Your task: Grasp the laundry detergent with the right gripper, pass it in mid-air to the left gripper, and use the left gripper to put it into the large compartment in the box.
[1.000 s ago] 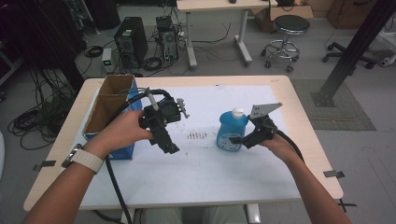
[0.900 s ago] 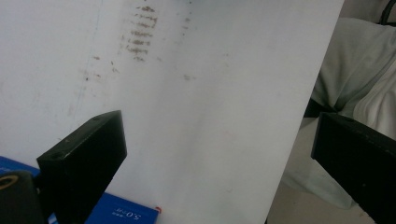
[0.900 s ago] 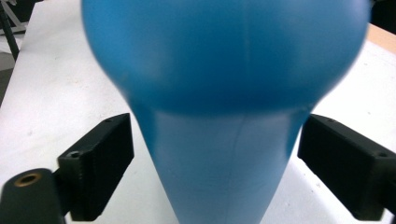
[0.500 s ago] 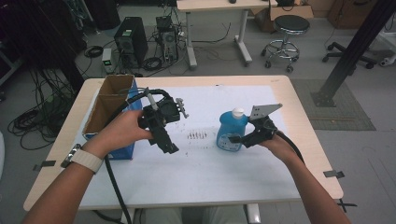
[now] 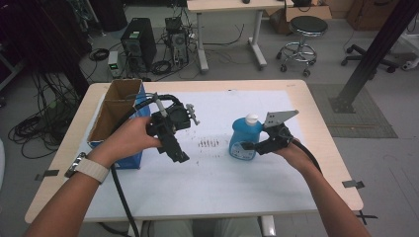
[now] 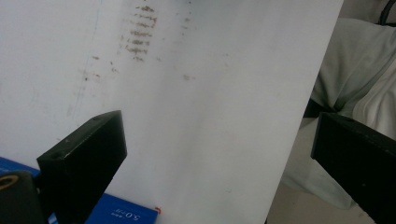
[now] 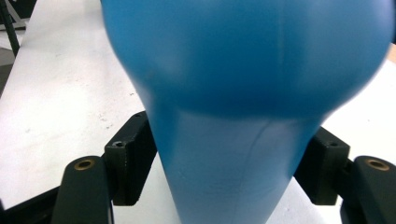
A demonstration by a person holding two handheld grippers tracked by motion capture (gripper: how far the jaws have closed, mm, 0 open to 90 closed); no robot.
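A blue bottle with a white cap stands upright on the white table, pinched at its narrow part by the right gripper. The left gripper hangs with jaws spread beside a blue carton, whose print is unreadable

One blue bottle, one cardboard box.

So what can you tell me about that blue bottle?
The blue bottle looks like smooth plastic, with a white cap and a paler label on its side. It stands upright on the white table top, right of the middle. The right gripper has its black jaws pressed on both sides of it.
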